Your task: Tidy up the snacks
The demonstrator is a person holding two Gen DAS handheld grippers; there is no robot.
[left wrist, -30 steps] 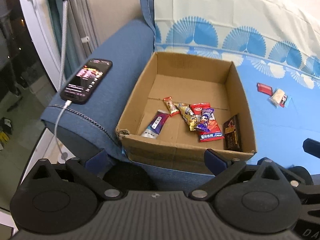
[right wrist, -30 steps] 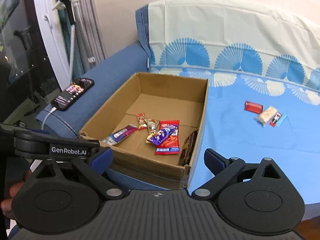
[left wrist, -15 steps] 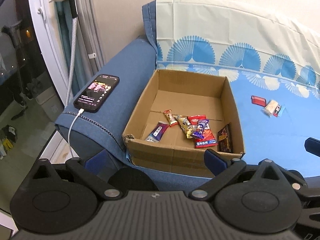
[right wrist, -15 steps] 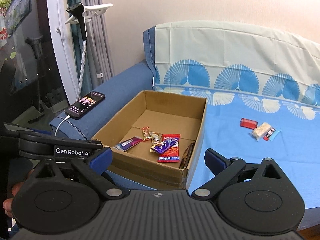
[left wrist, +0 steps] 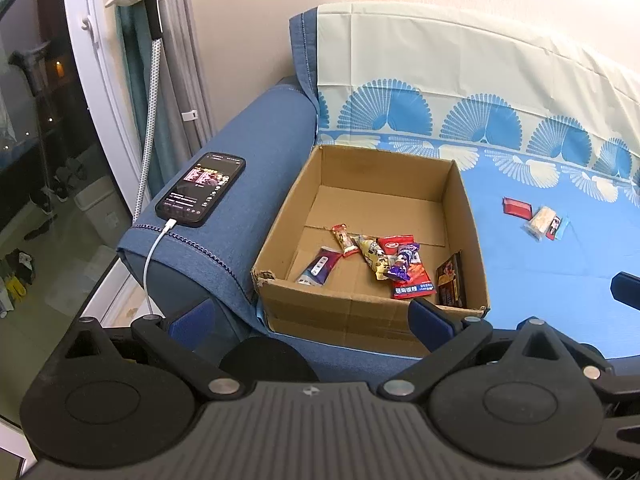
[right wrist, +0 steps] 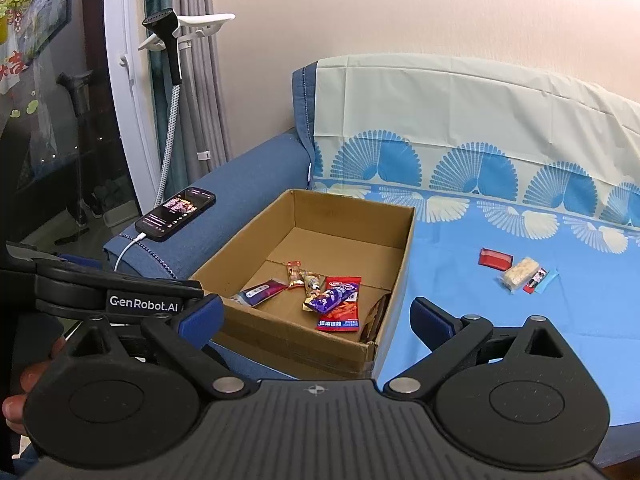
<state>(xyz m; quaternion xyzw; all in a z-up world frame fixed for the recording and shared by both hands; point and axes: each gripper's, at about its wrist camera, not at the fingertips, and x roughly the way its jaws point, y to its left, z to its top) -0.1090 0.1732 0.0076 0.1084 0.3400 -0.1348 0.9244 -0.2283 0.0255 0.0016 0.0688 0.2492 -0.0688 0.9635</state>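
Snacks outside box (right wrist: 516,270): small cluster on blue sofa cover (right wrist: 500,320), well apart from cardboard box (right wrist: 406,256), to its right; red packet (right wrist: 495,258), pale bar (right wrist: 519,273), thin dark-and-blue piece (right wrist: 540,279) touching or overlapping.
Snacks inside box (left wrist: 384,258): six or so wrappers on box floor, toward near end; dark packet (left wrist: 451,280) leaning on right wall.
Right gripper (right wrist: 316,314): spread wide, nothing between fingers, held back from sofa edge.
Left gripper (left wrist: 308,318): spread wide as well, empty, held low before near box wall.
Direction: loose cluster ahead and to the right of right gripper; box ahead and slightly left.
Long axis: pale bar lies diagonal, near-left to far-right; red packet roughly crosswise.
Nearer hand: right, by judgement; left sits over by armrest and phone (left wrist: 200,189).
Stage: partly done, three pieces left outside.
Next move, judged: right gripper forward-right, wrist turned to cross pale bar's short side.
Risk: crowded pieces, two may lift together.
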